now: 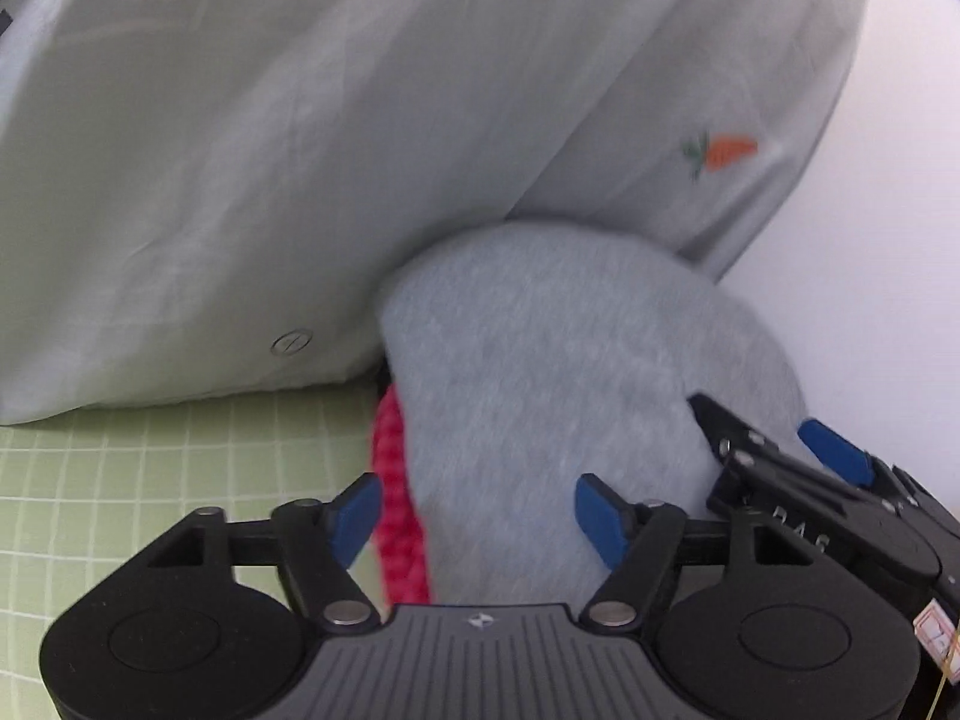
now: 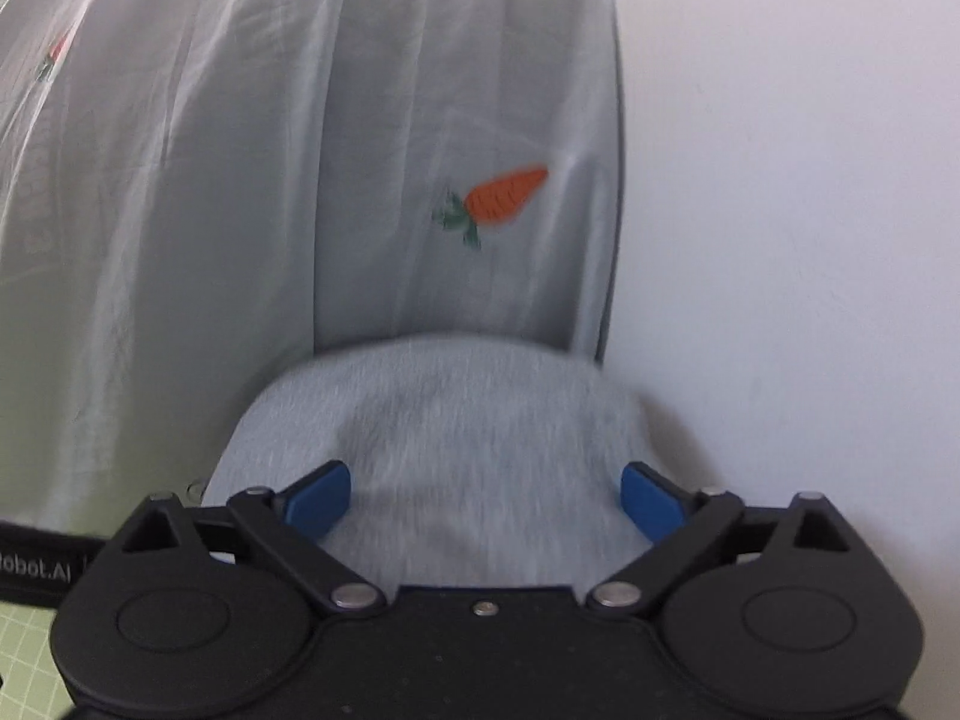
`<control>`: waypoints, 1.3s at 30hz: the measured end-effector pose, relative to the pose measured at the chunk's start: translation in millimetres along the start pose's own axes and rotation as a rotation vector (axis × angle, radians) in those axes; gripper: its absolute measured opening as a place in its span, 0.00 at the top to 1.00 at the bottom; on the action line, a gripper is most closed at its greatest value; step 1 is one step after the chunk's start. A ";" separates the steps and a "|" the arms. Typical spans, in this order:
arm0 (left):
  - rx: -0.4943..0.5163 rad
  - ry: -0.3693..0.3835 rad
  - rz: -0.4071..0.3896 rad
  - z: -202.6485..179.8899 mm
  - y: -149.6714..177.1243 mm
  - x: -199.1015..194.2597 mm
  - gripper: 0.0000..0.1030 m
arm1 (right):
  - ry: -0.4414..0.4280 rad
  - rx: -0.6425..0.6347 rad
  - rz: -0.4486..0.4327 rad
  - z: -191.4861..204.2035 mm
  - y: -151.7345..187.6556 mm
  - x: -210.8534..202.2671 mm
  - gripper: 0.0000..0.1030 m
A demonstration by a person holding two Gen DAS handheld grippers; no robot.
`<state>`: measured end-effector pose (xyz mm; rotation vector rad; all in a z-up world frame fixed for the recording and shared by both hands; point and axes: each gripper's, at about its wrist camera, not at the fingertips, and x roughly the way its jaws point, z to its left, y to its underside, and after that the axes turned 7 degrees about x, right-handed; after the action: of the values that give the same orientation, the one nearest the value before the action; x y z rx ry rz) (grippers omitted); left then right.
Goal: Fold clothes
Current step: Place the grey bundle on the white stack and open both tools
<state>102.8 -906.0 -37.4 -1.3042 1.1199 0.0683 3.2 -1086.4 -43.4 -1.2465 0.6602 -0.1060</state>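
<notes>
Grey fleece bundle (image 1: 540, 372), red knit (image 1: 393, 480), pale shirt (image 1: 300, 150)

Left tool (image 1: 477, 516) jaws apart over grey knit garment (image 1: 540, 372), pale carrot-print shirt (image 1: 300, 150) behind, green grid mat (image 1: 120, 480)

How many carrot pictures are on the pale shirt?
2. One carrot is on the pale shirt just above the grey garment; another, blurry, is at the far left edge. Folds may hide more.
</notes>
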 end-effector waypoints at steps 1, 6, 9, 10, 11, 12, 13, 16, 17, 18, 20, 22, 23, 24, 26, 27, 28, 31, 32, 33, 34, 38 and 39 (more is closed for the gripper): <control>0.009 -0.001 0.013 -0.5 4.2 -2.9 0.24 | 0.014 0.009 0.012 -2.5 6.6 -2.7 0.05; -0.007 0.000 0.039 7.8 25.7 -26.6 0.23 | 0.031 0.033 0.066 -11.1 17.3 -31.3 0.02; 0.010 -0.008 0.041 8.4 40.1 -48.2 0.22 | 0.037 0.028 0.119 -11.3 23.9 -50.8 0.02; 0.018 -0.005 0.040 7.9 45.9 -56.6 0.22 | 0.038 0.023 0.142 -9.7 27.3 -57.7 0.02; 0.026 -0.001 0.038 7.4 51.7 -65.1 0.22 | 0.040 0.023 0.157 -8.0 30.6 -66.0 0.02; 0.033 0.003 0.034 7.1 57.2 -74.1 0.22 | 0.046 0.032 0.156 -5.8 34.0 -77.3 0.02; 0.040 0.007 0.028 6.7 63.5 -84.8 0.22 | 0.048 0.041 0.154 -3.3 37.0 -88.7 0.02; 0.071 0.008 0.003 3.1 85.6 -119.7 0.14 | 0.023 0.063 0.143 5.0 43.7 -126.6 0.01; 0.082 0.007 -0.007 1.5 93.2 -131.3 0.11 | 0.018 0.063 0.137 8.1 45.4 -139.2 0.01; 0.095 0.005 -0.015 -0.2 100.6 -142.3 0.10 | 0.013 0.061 0.131 11.2 47.2 -152.0 0.01; 0.124 0.000 -0.023 -3.8 114.8 -161.3 0.06 | 0.007 0.050 0.121 16.9 51.6 -178.0 0.01; 0.148 -0.001 -0.029 -7.5 128.4 -178.2 0.05 | 0.010 0.051 0.120 21.2 56.6 -198.3 0.01; 0.153 0.003 -0.027 -9.4 134.7 -184.1 0.04 | 0.013 0.054 0.123 22.2 60.8 -208.8 0.01; 0.156 0.008 -0.020 -11.1 141.1 -189.2 0.03 | 0.016 0.057 0.129 23.0 66.0 -219.8 0.01; 0.174 0.015 -0.012 -14.6 153.6 -199.0 0.03 | 0.024 0.060 0.153 23.5 77.4 -235.1 0.01; 0.185 0.018 -0.010 -16.4 159.7 -203.8 0.03 | 0.029 0.061 0.166 23.2 83.7 -242.3 0.01; 0.196 0.021 -0.007 -18.2 165.9 -208.7 0.03 | 0.034 0.062 0.180 22.8 90.1 -249.5 0.01; 0.216 0.030 0.001 -23.4 183.2 -220.6 0.03 | 0.048 0.063 0.222 20.1 109.5 -270.2 0.01; 0.219 0.033 0.006 -25.0 188.6 -223.3 0.03 | 0.056 0.061 0.233 18.7 115.3 -276.0 0.01; 0.222 0.036 0.012 -26.9 194.1 -225.5 0.03 | 0.063 0.060 0.242 17.5 120.5 -281.4 0.01; 0.225 0.039 0.018 -28.6 199.1 -227.3 0.03 | 0.068 0.059 0.250 16.3 125.1 -286.4 0.01; 0.226 0.053 0.029 -33.0 211.8 -232.7 0.03 | 0.083 0.063 0.254 10.4 134.8 -300.9 0.01; 0.226 0.055 0.029 -33.8 213.7 -234.1 0.03 | 0.084 0.064 0.254 9.2 136.0 -303.2 0.01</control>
<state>-167.1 -736.6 -27.4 -1.0937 1.1580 -0.0716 -275.2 -904.8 -41.5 -1.0925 0.8759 0.0312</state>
